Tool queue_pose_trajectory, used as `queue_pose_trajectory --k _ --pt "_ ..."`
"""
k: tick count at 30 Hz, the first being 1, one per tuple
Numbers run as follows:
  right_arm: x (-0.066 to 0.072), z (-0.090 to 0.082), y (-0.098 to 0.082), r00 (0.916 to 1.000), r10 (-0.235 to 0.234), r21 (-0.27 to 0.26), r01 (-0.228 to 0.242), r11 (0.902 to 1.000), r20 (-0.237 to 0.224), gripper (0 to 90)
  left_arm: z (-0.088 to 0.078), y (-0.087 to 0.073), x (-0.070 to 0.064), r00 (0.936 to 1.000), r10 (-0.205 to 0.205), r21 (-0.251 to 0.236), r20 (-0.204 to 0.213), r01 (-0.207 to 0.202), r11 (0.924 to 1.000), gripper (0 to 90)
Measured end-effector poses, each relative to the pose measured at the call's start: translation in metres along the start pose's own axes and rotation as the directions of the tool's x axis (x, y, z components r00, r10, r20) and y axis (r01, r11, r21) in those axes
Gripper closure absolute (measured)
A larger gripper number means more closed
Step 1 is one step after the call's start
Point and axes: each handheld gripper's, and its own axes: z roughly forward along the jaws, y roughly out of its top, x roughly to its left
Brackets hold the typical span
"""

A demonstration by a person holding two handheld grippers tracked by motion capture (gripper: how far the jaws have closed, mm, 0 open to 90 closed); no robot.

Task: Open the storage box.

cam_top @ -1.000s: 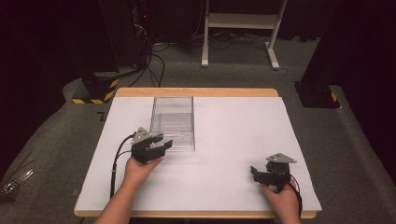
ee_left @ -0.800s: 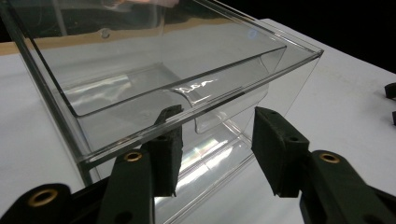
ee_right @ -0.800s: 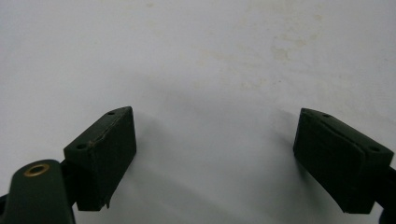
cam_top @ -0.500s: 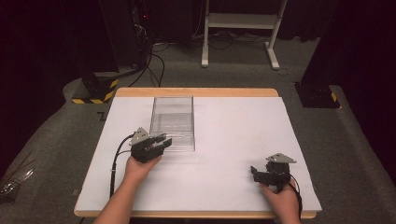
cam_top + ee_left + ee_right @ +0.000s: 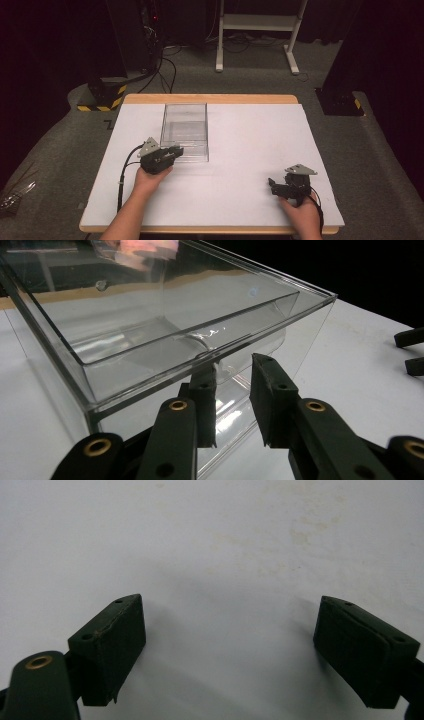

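Two grippers are seen on the white table (image 5: 250, 150). The left gripper (image 5: 172, 150), left of centre in the high view, is set at the near wall of the clear box (image 5: 185, 131), which stands in the upper middle of the table. Its jaws have just been closing and now stand narrow; one seems to lie inside the wall and one outside, but whether the pads already press on the plastic cannot be told. The right gripper (image 5: 272, 184), at lower right, is held wide over bare table.

If the wall is pinched off-centre, the smooth, light box may be twisted, slid or tipped when moved; a thin wall may also slip from the pads.

No brand, label or writing can be read.
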Motion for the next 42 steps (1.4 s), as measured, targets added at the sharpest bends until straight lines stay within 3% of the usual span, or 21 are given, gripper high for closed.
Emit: queue_pose_trajectory --k 17,42 --pt "0.000 0.000 0.000 1.0000 -0.002 -0.001 0.002 1.0000 0.001 13.7 -0.004 -0.004 0.004 0.9996 0.004 -0.021 0.029 -0.003 0.9998 77.3" --pt "0.000 0.000 0.000 1.0000 -0.002 -0.001 0.002 1.0000 0.002 13.7 -0.021 -0.016 -0.007 0.9981 0.008 -0.042 0.061 -0.006 0.9991 79.9"
